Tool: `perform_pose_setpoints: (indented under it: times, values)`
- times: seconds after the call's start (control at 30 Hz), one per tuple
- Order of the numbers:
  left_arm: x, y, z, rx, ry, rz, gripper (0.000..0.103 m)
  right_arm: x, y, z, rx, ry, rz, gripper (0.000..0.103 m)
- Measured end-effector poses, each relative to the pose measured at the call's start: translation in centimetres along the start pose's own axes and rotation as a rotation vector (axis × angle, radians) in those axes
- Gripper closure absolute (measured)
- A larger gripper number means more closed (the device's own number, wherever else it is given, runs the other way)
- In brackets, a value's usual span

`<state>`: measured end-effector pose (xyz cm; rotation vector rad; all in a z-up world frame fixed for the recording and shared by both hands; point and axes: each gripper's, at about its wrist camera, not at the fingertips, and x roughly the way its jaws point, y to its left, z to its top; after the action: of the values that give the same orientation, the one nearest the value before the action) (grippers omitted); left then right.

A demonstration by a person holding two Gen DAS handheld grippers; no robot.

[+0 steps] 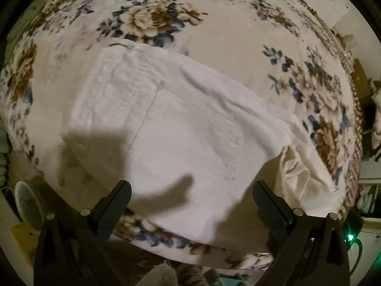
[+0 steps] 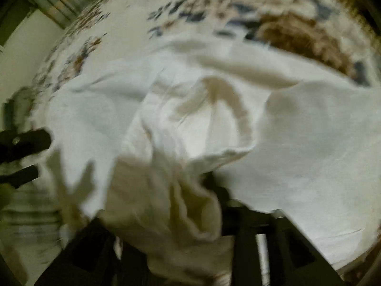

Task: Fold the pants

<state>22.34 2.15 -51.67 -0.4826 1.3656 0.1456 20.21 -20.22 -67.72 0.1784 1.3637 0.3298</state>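
White pants [image 1: 171, 124] lie spread on a floral blanket [image 1: 228, 35], waistband at the upper left and a back pocket in the middle. My left gripper [image 1: 190, 202] is open and empty, hovering above the pants' near edge. In the blurred right wrist view the pants [image 2: 297, 147] fill the frame, and a bunched fold of the white cloth [image 2: 171, 190] sits between the fingers of my right gripper [image 2: 176, 226], which is shut on it. The left gripper [image 2: 21, 152] shows at the left edge of that view.
The floral blanket [image 2: 185, 7] covers a bed whose near edge runs below the pants [image 1: 166, 238]. A round white fan [image 1: 26, 202] and a yellow box [image 1: 21, 236] stand low on the left. Clutter and a green light [image 1: 349, 237] are on the right.
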Motion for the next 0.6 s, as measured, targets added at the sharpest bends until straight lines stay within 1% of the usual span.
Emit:
perform_pose_setpoints:
  times: [0.03,0.07,0.1,0.17,0.23,0.33,0.4,0.43,0.5,0.6]
  values:
    - [0.0,-0.3,0.2,0.003,0.0,-0.014,0.0,-0.3,-0.6,0.2,0.013,0.008,0.035,0.025]
    - [0.1,-0.7,0.3,0.008,0.0,-0.028,0.0,-1.6,-1.2,-0.3,0.032,0.007,0.086,0.02]
    - [0.2,-1.1,0.4,0.013,0.003,-0.041,0.0,-2.3,-1.7,-0.4,0.04,0.001,0.103,0.017]
    - [0.5,-2.2,0.5,0.029,0.011,-0.077,0.0,-4.8,-3.4,-1.3,0.072,-0.016,0.141,0.016]
    - [0.9,-3.2,0.5,0.041,0.029,-0.099,0.0,-7.0,-5.8,-2.2,0.135,-0.036,0.137,0.016]
    - [0.7,-5.1,0.3,0.074,0.041,-0.132,0.0,-8.7,-9.6,-2.8,0.26,-0.045,0.118,0.016]
    - [0.1,-6.5,0.0,0.116,0.035,-0.13,0.0,-9.3,-12.3,-3.4,0.343,-0.054,0.08,0.016]
    - [-0.3,-6.9,-0.2,0.131,0.024,-0.129,0.0,-9.5,-12.8,-3.0,0.367,-0.057,0.068,0.016]
    - [-0.9,-8.3,-0.6,0.184,-0.002,-0.129,0.0,-10.0,-15.0,-3.6,0.449,-0.068,0.058,0.016]
    - [0.0,-10.4,-1.4,0.287,-0.019,-0.076,0.0,-9.6,-16.2,-3.3,0.5,-0.077,0.027,0.016]
